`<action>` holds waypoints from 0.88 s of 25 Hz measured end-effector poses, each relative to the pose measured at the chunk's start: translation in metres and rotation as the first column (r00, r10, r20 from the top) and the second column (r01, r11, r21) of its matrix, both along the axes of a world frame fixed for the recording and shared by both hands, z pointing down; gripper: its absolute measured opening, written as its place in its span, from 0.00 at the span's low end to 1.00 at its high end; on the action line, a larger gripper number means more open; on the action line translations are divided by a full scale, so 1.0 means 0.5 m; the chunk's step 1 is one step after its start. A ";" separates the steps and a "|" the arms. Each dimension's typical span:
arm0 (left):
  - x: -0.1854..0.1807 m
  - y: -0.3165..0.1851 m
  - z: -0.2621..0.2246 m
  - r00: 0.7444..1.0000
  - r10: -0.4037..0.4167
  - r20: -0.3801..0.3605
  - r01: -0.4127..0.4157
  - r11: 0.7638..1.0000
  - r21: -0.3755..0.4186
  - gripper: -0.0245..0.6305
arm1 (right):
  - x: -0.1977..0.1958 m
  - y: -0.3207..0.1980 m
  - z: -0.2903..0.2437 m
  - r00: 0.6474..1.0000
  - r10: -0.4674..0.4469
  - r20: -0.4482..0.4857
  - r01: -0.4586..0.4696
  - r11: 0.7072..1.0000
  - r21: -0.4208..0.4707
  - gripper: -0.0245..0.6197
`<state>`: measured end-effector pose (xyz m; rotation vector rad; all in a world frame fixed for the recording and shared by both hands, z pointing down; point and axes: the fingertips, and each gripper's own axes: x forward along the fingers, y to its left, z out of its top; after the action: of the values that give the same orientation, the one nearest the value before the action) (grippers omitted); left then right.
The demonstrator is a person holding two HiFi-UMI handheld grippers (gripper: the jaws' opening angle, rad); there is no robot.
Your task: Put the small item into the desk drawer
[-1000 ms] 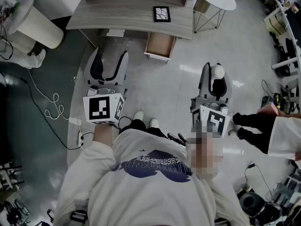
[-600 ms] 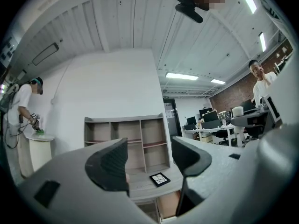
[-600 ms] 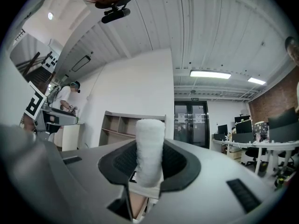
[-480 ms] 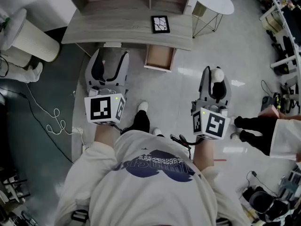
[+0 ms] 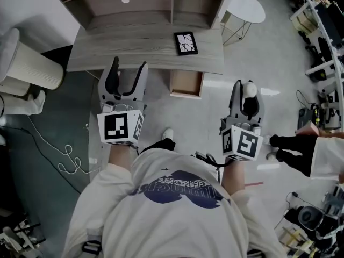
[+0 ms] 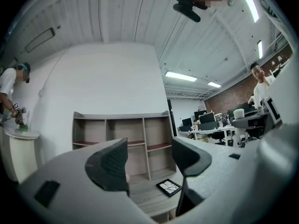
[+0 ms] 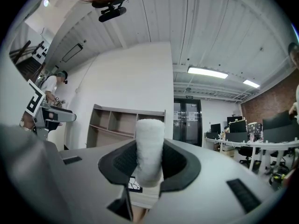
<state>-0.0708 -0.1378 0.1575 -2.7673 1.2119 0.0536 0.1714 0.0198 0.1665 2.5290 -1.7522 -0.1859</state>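
Before the desk [image 5: 134, 50], the right gripper [image 7: 149, 164] clamps the white roll [image 7: 149, 139].

Head view looks steeply down on grey wooden desk [image 5: 134, 50]; L & R gripper views sit low, close behind own jaws, facing fwd; all share black-framed patterned tile [image 5: 185, 42]

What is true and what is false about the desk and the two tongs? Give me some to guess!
1. The right tongs grip a white fuzzy roll. True.
2. The left tongs hold a red ball. False: they are open with nothing between them.
3. The wooden desk drawer is shut. False: it stands pulled open.
4. A black-framed picture lies on the grey wooden desk. True.
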 end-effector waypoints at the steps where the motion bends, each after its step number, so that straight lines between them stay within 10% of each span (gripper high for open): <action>1: -0.003 -0.015 0.002 1.000 0.002 -0.002 -0.002 1.000 -0.003 0.46 | -0.003 -0.012 -0.001 1.000 0.004 -0.003 -0.004 1.000 -0.002 0.22; 22: 0.079 -0.033 0.053 0.997 -0.064 0.033 0.066 0.995 -0.079 0.46 | 0.107 -0.078 0.055 0.997 -0.064 0.043 0.068 0.994 -0.085 0.22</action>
<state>-0.0315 -0.1545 0.1838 -2.7825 1.3234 -0.0437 0.2251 -0.0193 0.1939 2.4339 -1.8181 -0.0607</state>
